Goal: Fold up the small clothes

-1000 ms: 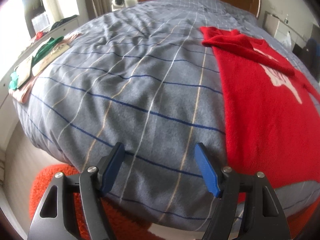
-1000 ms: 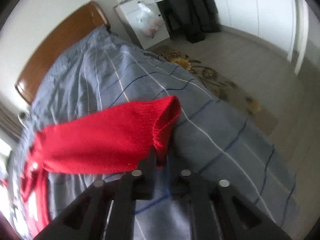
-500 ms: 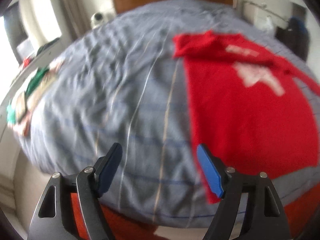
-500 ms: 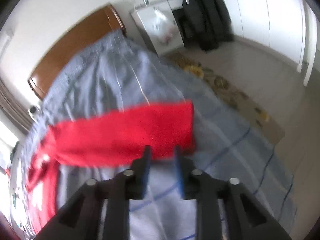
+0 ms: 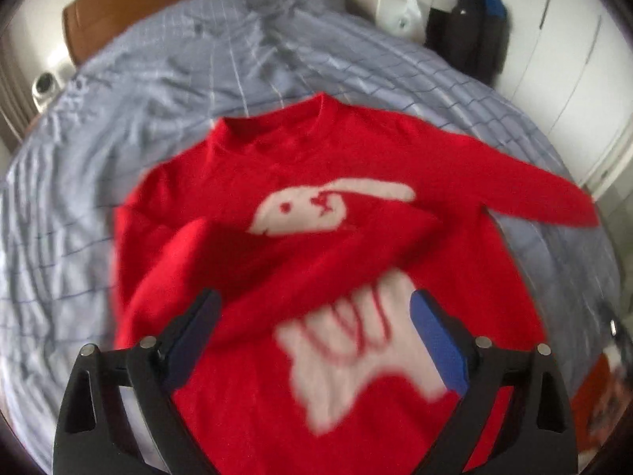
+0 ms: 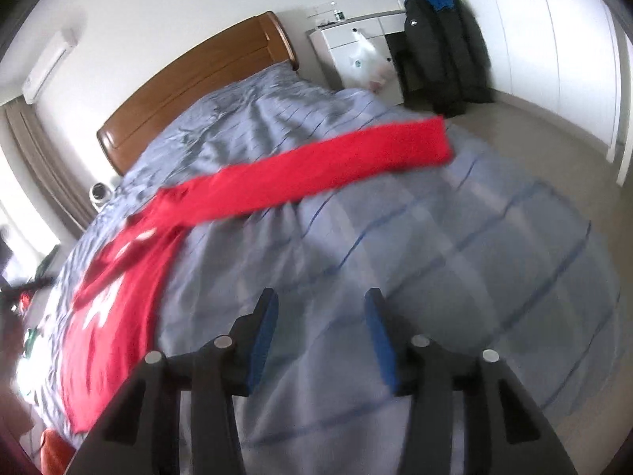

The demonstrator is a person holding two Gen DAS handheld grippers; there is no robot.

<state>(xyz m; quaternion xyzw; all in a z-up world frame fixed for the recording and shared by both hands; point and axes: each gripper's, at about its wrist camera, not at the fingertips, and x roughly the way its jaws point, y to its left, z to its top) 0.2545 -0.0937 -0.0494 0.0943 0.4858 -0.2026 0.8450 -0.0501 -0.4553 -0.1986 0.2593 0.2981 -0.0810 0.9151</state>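
A red sweater (image 5: 356, 245) with a white figure on its front lies flat on the grey checked bedspread (image 5: 158, 91). One sleeve (image 5: 285, 261) is folded across the chest, the other sleeve (image 6: 316, 170) stretches straight out to the side. My left gripper (image 5: 312, 316) hovers above the sweater's lower front, its jaws opening wide with nothing between them. My right gripper (image 6: 320, 312) hangs over bare bedspread (image 6: 435, 277) in front of the outstretched sleeve. Its jaws are opening and hold nothing.
A wooden headboard (image 6: 198, 79) stands at the far end of the bed. Beyond the bed are a white cabinet (image 6: 356, 47), a hanging dark jacket (image 6: 439, 47) and white wardrobe doors (image 6: 554, 39). Something orange (image 6: 55, 451) lies on the floor by the bed's near edge.
My right gripper let go of the sleeve cuff and drew back, its jaws parting. The sleeve now lies stretched out. My left gripper swung from bare bedspread to above the sweater, jaws wider.
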